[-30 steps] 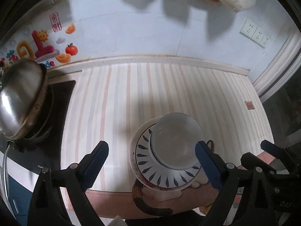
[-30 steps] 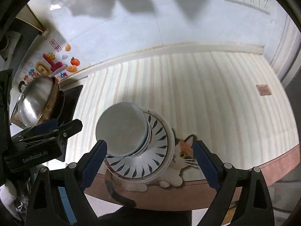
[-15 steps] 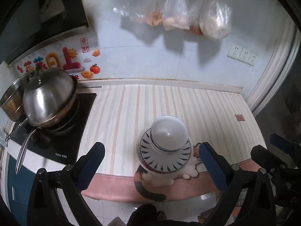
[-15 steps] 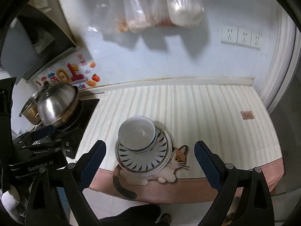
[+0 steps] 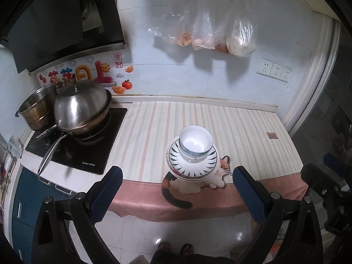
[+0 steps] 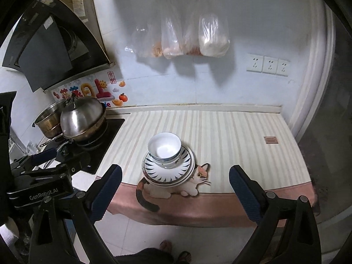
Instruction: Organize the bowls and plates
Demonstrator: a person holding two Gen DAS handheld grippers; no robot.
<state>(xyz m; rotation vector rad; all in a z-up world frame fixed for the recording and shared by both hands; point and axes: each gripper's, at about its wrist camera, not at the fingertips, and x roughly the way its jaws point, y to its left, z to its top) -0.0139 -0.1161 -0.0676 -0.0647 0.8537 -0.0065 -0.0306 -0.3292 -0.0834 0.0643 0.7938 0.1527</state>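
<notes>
A white bowl with a blue rim (image 5: pixel 195 142) (image 6: pixel 164 147) sits nested in other bowls on a stack of blue-patterned plates (image 5: pixel 193 169) (image 6: pixel 169 171). The stack stands near the front edge of the striped counter (image 5: pixel 242 132) (image 6: pixel 231 136), partly on a cat picture (image 5: pixel 222 171) (image 6: pixel 198 176). My left gripper (image 5: pixel 177 194) is open and empty, held back from the counter above the floor. My right gripper (image 6: pixel 175 193) is open and empty too, also well back from the stack. The left gripper's body shows at the left of the right wrist view (image 6: pixel 39 176).
A steel wok with a lid (image 5: pixel 81 107) (image 6: pixel 82 116) and a steel pot (image 5: pixel 38 110) sit on a black cooktop (image 5: pixel 88 151) at the left. Plastic bags (image 5: pixel 220 33) (image 6: pixel 193 37) hang on the back wall. A range hood (image 5: pixel 55 22) is at upper left.
Both grippers have pulled back and up from the stack, which now looks smaller and farther. More of the kitchen wall, hood and floor is in view. The stack has not moved.
</notes>
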